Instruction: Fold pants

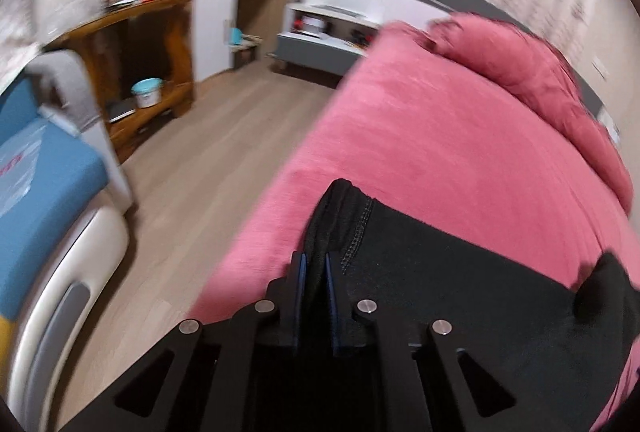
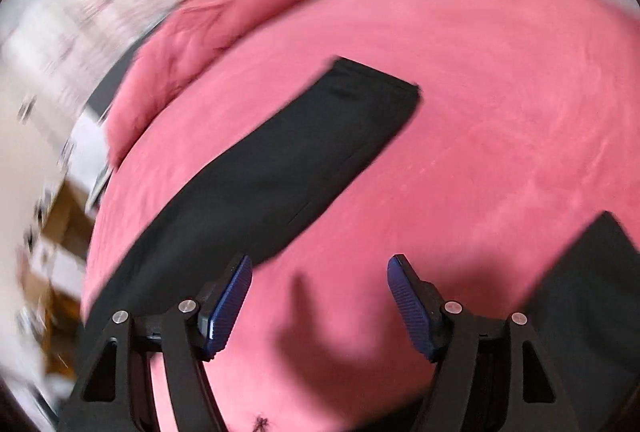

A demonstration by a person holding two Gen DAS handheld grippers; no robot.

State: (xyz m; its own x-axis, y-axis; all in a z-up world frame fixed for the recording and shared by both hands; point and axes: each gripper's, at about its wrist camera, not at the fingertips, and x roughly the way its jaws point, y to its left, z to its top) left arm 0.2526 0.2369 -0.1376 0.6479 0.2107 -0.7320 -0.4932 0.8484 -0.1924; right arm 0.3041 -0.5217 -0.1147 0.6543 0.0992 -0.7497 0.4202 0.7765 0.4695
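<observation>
Black pants (image 1: 440, 264) lie on a pink bed cover (image 1: 420, 136). My left gripper (image 1: 315, 260) is shut on a bunched edge of the pants near the bed's left side, the cloth pinched between its blue pads. In the right wrist view one black pant leg (image 2: 288, 156) stretches flat across the pink cover (image 2: 500, 92) from lower left to upper middle, and a second black piece (image 2: 592, 280) shows at the right edge. My right gripper (image 2: 320, 268) is open and empty, hovering above the bare cover between the two black pieces.
A pink pillow or bunched duvet (image 1: 532, 72) lies at the head of the bed. Left of the bed are wood floor (image 1: 208, 160), a blue-cushioned sofa (image 1: 36, 168), a wooden shelf unit (image 1: 148, 48) and a white cabinet (image 1: 214, 12).
</observation>
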